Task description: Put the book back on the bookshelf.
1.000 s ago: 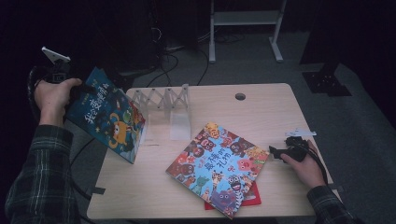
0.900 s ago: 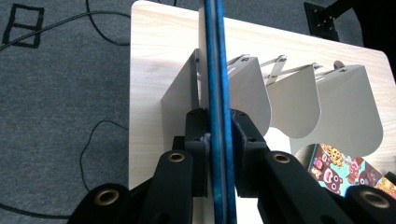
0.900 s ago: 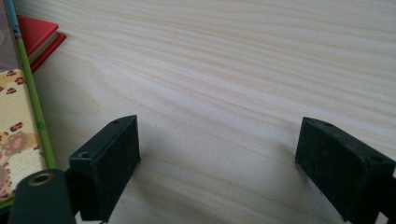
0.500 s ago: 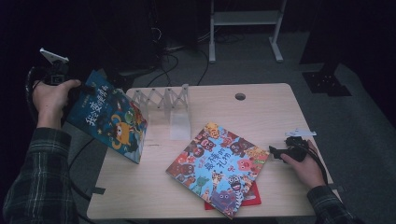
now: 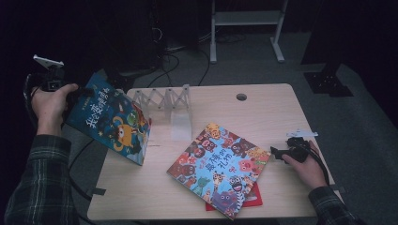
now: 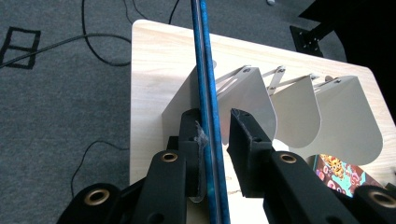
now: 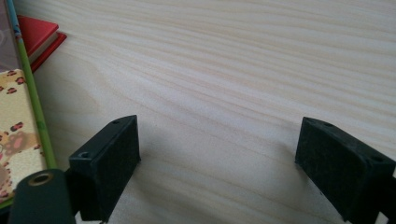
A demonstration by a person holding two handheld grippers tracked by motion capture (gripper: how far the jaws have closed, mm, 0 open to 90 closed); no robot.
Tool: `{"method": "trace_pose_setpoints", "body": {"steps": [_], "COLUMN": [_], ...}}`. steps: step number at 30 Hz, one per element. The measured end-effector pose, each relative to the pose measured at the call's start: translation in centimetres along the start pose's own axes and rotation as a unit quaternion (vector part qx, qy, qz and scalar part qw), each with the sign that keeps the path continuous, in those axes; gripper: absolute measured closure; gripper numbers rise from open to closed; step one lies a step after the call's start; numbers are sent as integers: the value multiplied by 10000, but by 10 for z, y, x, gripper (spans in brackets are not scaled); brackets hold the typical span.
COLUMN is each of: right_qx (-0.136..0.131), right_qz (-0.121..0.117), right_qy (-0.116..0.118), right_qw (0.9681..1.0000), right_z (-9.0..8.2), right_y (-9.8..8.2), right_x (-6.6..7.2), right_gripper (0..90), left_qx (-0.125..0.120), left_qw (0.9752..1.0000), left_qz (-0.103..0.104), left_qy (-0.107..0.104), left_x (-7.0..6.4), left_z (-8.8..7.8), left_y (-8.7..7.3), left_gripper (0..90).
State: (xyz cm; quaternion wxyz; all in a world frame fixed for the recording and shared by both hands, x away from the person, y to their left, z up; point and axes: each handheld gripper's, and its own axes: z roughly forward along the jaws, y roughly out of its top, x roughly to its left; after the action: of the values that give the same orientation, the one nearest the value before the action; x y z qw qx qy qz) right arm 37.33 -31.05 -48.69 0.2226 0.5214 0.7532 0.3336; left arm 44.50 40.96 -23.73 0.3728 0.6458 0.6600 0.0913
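A blue picture book (image 5: pixel 112 124) stands tilted at the table's left edge, with its lower corner on the tabletop. In the left gripper view its thin edge (image 6: pixel 205 70) runs between the jaws of my left gripper (image 6: pixel 217 116). The jaws have just been opening: the book lies against the left jaw, and a narrow gap shows before the right one. The person's left hand holds that gripper (image 5: pixel 77 93) off the table's left side. My right gripper (image 5: pixel 277 152) rests on the table at the right, open and with nothing in it (image 7: pixel 217 140). It points at a colourful book (image 5: pixel 218 168).
A white expanding book rack (image 5: pixel 166 101) stands at the back left of the wooden table (image 5: pixel 263 108), just beyond the blue book (image 6: pixel 299 107). The colourful book lies on a red book (image 5: pixel 251 199) near the front edge. Cables run across the grey carpet behind.
The left hand and the blue book have shifted only slightly. The right hand has kept still.
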Motion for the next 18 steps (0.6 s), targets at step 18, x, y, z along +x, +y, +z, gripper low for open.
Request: {"method": "trace_pose_setpoints", "body": {"steps": [18], "right_qx": [-2], "right_qz": [-4], "right_qy": [3], "right_qw": [10000], "right_z": [0], "right_y": [0], "right_x": [0], "right_gripper": [124], "left_qx": [-547], "left_qw": [9975], "left_qz": [449], "left_qy": [-25], "left_x": [-19], "left_z": [-36], "left_y": [2], "left_gripper": [687]}}
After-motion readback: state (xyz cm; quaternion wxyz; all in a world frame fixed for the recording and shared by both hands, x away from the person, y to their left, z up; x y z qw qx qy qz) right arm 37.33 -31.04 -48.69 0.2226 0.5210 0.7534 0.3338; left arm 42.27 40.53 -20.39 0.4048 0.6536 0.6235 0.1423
